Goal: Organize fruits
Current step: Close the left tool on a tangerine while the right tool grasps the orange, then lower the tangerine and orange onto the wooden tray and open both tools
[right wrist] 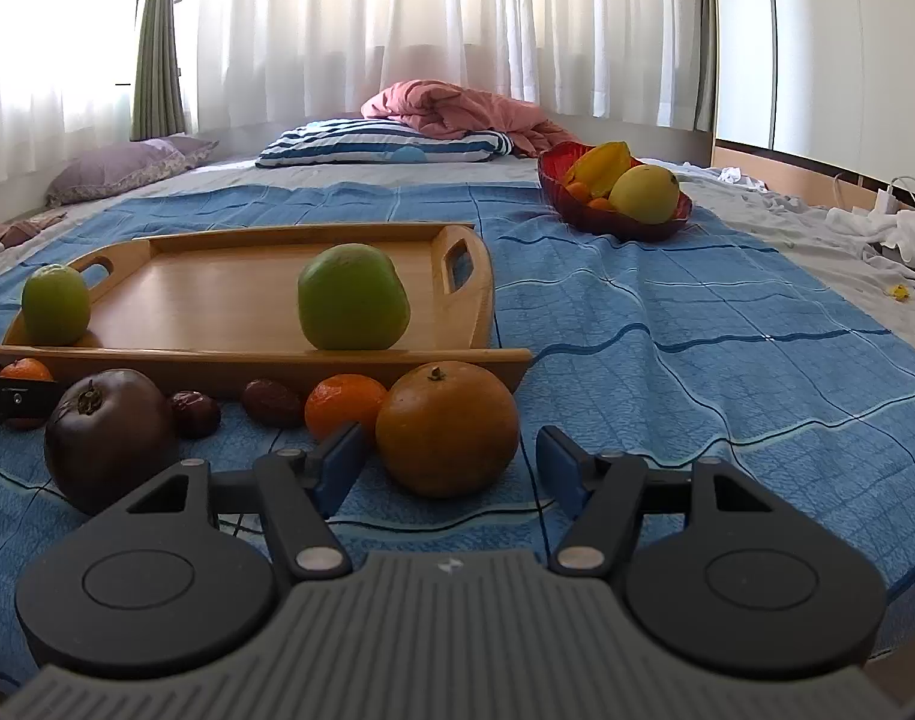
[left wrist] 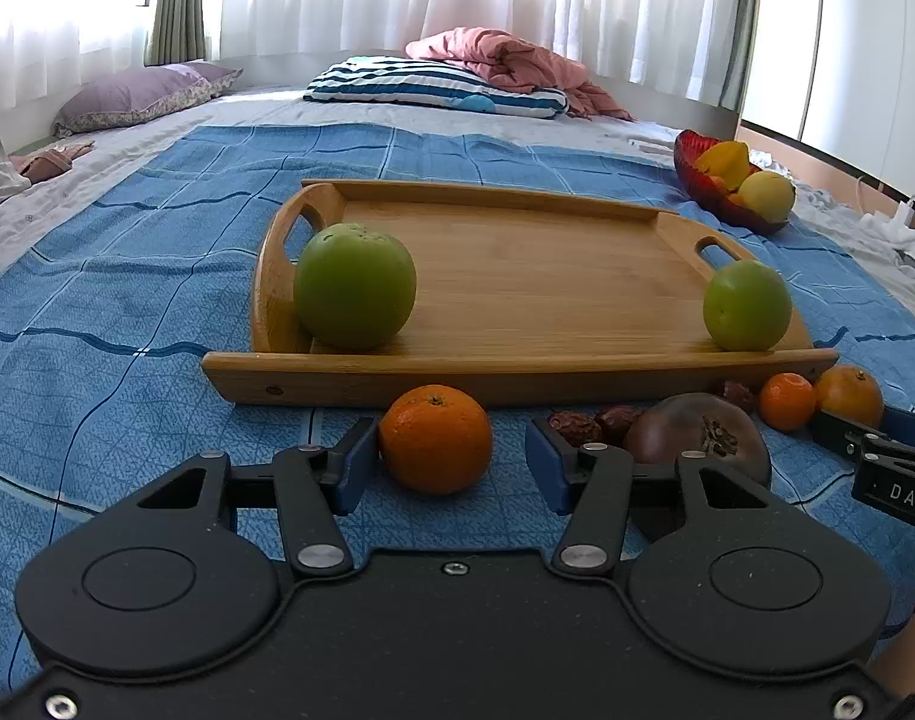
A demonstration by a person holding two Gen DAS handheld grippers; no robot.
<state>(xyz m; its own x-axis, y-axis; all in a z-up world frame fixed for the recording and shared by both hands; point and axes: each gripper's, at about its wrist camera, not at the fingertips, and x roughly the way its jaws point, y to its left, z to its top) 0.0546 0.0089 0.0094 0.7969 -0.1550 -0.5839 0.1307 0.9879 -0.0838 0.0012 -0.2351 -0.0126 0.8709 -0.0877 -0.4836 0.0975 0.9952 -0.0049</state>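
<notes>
Two green fruits on wooden tray (left wrist: 517,276), at 9 (left wrist: 355,287) and 3 o'clock (left wrist: 747,305). Left gripper (left wrist: 451,459) open, straddling small orange (left wrist: 435,438) on blue bedspread (left wrist: 127,312), right pad clear of it.

Right gripper (right wrist: 448,465) open around larger orange (right wrist: 447,429), pads apart from skin; red bowl (right wrist: 613,222) at 1 o'clock.

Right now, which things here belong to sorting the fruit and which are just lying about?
Job: wooden tray, two green apples, oranges, dark fruit, red fruit bowl.
Lying about: striped pillow, pink blanket, purple pillow.
</notes>
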